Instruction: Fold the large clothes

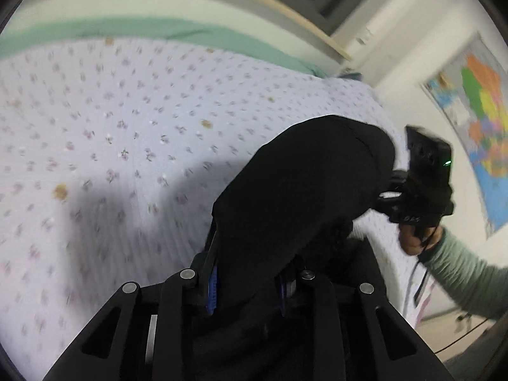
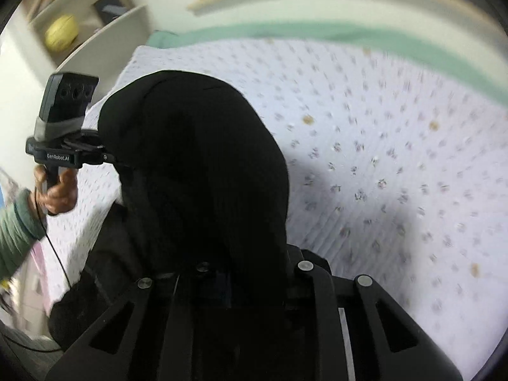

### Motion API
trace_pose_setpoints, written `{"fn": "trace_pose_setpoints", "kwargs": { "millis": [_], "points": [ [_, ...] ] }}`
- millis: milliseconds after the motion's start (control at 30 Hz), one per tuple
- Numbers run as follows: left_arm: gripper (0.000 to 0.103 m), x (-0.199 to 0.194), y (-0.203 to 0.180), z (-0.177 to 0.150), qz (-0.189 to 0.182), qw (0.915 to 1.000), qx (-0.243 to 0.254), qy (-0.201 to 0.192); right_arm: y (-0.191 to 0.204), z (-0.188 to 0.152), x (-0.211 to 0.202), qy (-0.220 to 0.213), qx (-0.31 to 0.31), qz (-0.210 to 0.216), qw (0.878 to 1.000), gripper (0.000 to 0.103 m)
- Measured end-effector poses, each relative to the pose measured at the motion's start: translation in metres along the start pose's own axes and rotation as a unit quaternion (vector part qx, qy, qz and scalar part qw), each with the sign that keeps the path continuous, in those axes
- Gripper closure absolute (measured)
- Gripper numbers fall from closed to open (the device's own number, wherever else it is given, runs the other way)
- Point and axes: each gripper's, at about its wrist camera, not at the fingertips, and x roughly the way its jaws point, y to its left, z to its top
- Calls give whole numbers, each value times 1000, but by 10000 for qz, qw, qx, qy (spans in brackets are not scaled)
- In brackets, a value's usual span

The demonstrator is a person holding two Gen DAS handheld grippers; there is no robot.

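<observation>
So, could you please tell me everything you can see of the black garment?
The black garment is plain, dark, soft-looking cloth with no visible print; a faint seam runs near its top. It hangs bunched and raised above the flowered bedsheet, draped over both tools. The left gripper and right gripper are each shut on a fold of it, so their fingertips are mostly hidden. Its full shape and type cannot be made out.

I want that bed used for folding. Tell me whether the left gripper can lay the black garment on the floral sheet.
Probably yes. The left gripper is shut on the black fabric garment, as is the right gripper. The pale floral bed sheet ahead shows nothing lying in the way.
</observation>
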Motion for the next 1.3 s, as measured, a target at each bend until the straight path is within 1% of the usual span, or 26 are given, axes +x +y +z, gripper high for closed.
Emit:
{"fn": "trace_pose_setpoints", "kwargs": {
  "millis": [67, 100, 133, 233, 267, 333, 400, 533, 600, 700, 733, 867, 900, 933, 967, 1000, 1033, 1100, 1133, 1167, 1233, 1267, 1300],
  "points": [
    [75, -19, -25, -23, 152, 9998, 154, -21, 31, -19, -25, -112, -175, -232, 9995, 80],
    [75, -27, -32, -33, 156, 9997, 196, -24, 45, -30, -36, -151, -225, -311, 9991, 80],
    [75, -35, -41, -44, 106, 9997, 217, -18, 58, -43, -47, -161, -265, -362, 9989, 80],
    [75, -62, -59, -91, -342, 9994, 64, -23, 88, -82, -70, -132, -235, -350, 9990, 80],
    [74, -66, -66, -106, -361, 9993, 36, -38, 102, -103, -78, -145, -221, -441, 9987, 80],
    [71, -65, -76, -136, -107, 9999, 54, 23, 122, -135, -81, -102, -218, -682, 9974, 80],
    [70, -53, -80, -170, 322, 9990, 26, 293, 143, -166, -69, 129, -342, -907, 9952, 80],
    [70, -23, -80, -226, 736, 9934, -153, 863, 168, -217, -41, 529, -424, -1133, 9912, 80],
    [70, -21, -83, -247, 964, 9900, -97, 1024, 176, -233, -34, 634, -423, -1211, 9897, 77],
    [68, -33, -89, -257, 1115, 9873, -130, 1123, 185, -251, -37, 783, -436, -1388, 9863, 71],
    [68, -42, -91, -256, 1150, 9870, -162, 1113, 189, -256, -38, 822, -422, -1410, 9857, 70],
    [68, -81, -102, -242, 1192, 9899, -169, 744, 186, -273, -66, 768, -138, -1365, 9876, 69],
    [67, -94, -110, -232, 1135, 9920, -159, 532, 183, -276, -75, 718, -56, -1368, 9880, 68],
    [64, -102, -112, -225, 1057, 9935, -162, 399, 181, -277, -85, 630, 56, -1339, 9890, 67],
    [61, -110, -117, -219, 917, 9954, -173, 221, 170, -278, -101, 498, 184, -1279, 9904, 60],
    [55, -115, -124, -206, 718, 9972, -217, 14, 170, -278, -110, 358, 321, -1222, 9913, 48],
    [54, -113, -131, -197, 594, 9979, -256, -103, 154, -274, -128, 190, 473, -1144, 9921, 44],
    [54, -101, -143, -179, 359, 9986, -310, -222, 154, -263, -141, -121, 702, -1033, 9921, 43],
    [54, -89, -147, -173, 327, 9987, -329, -215, 150, -259, -146, -250, 832, -1003, 9912, 43],
    [54, -76, -150, -172, 282, 9988, -362, -158, 145, -249, -145, -353, 963, -956, 9901, 43],
    [54, -46, -148, -175, -24, 9985, -539, 50, 131, -236, -153, -537, 1157, -838, 9883, 43],
    [54, -33, -147, -179, -70, 9979, -627, 160, 128, -232, -155, -623, 1222, -817, 9872, 43],
    [54, -10, -142, -188, -22, 9965, -747, 385, 133, -228, -149, -668, 1254, -807, 9866, 43]
  ]
}}
